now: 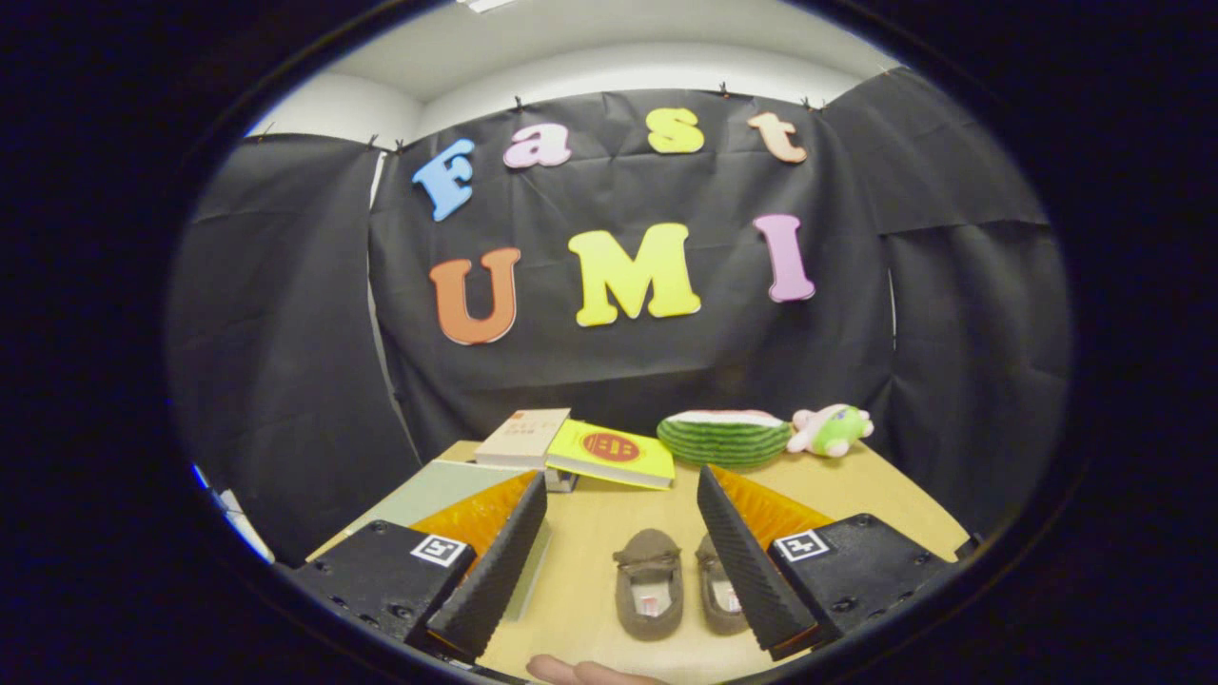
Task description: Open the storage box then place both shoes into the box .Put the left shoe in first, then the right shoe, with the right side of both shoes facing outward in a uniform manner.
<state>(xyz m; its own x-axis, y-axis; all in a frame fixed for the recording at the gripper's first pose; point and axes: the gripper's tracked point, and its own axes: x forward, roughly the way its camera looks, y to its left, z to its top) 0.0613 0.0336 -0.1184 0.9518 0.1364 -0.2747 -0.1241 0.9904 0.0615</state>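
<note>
Hand-held gripper (623, 542) spread wide, empty; shoes (666, 582) at 12 o'clock between fingers. Box opening seems first; box location unclear.

Black cloth (285, 323) hangs as the wall far beyond the jaws, clipped along its top edge, in panels that wrap round both sides with a pale gap showing between two of them. Above it a white wall (609, 76) meets a white ceiling, with a bright light (485, 5) at the very top. A light wooden table (590, 552) stretches ahead of the jaws up to the cloth.
</note>
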